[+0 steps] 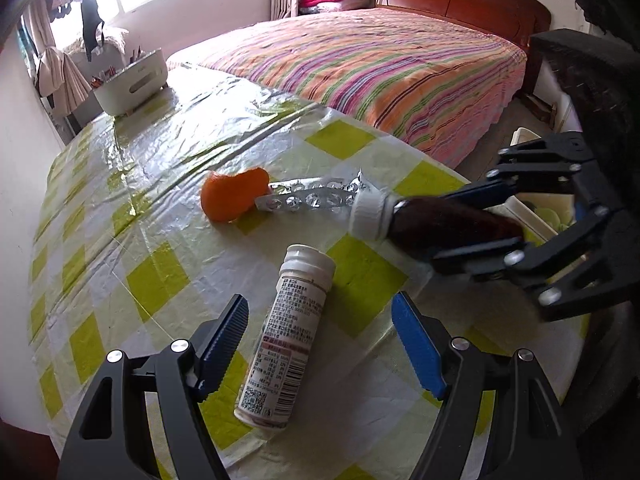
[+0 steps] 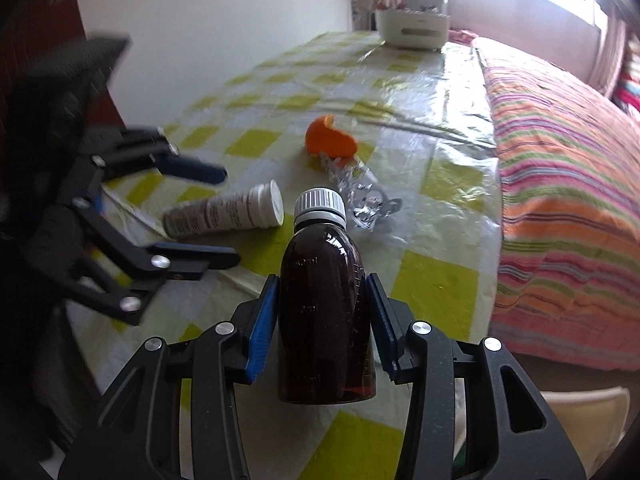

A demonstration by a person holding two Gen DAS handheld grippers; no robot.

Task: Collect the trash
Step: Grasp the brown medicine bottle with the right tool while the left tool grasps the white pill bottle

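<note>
A white pill tube (image 1: 288, 332) lies on its side on the green-checked table (image 1: 120, 216), between the wide-apart fingers of my open left gripper (image 1: 316, 316); the pads do not touch it. My right gripper (image 2: 323, 282) is shut on a brown medicine bottle (image 2: 326, 300) with a white cap, its blue pads pressed on both sides. From the left wrist view that bottle (image 1: 440, 224) and the right gripper (image 1: 456, 226) are at the table's right edge. An orange peel (image 1: 232, 196) and a silver blister pack (image 1: 316, 196) lie beyond the tube. The right wrist view shows the tube (image 2: 224, 212), peel (image 2: 330, 140), pack (image 2: 364, 196) and left gripper (image 2: 226, 216).
A white storage box (image 1: 132, 80) stands at the table's far end. A bed with a striped cover (image 1: 380, 68) runs along the table's far side. A pale bin (image 1: 540, 208) sits below the table's right edge, behind the right gripper.
</note>
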